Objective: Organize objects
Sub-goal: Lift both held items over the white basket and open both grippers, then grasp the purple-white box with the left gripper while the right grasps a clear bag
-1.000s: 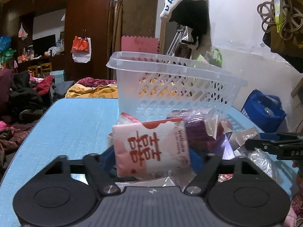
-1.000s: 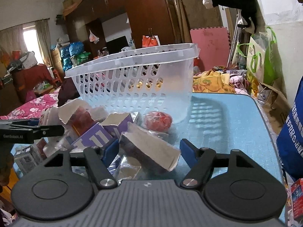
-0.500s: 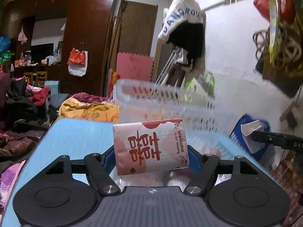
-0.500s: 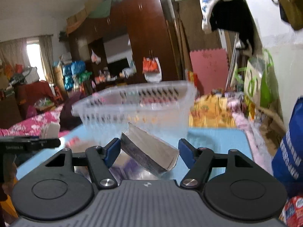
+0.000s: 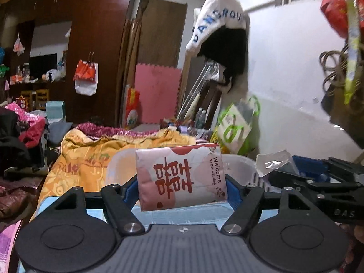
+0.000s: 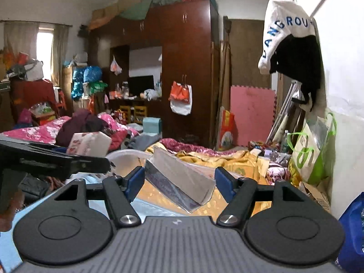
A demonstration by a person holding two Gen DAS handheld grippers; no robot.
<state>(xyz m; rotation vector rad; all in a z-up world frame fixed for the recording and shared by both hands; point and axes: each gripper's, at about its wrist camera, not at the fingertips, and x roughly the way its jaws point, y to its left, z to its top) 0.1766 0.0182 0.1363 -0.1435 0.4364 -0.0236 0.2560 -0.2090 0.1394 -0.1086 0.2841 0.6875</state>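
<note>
Left gripper [image 5: 182, 187] fingers clamp pink-white wedding paper packet [image 5: 180, 178] above translucent plastic basket [image 5: 238, 162]; right gripper [image 6: 178, 182] fingers pinch silver-purple torn carton [image 6: 179, 183]. Both light, crushable; hold by flat sides.

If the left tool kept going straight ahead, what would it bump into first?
Probably the white basket: its rim sits just beyond the pink wedding packet clamped in the left tool. Depth is hard to judge.

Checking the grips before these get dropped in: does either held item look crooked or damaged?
The silver packet in the right tool sits tilted, its open end torn. The pink wedding box in the left tool looks upright and intact.
</note>
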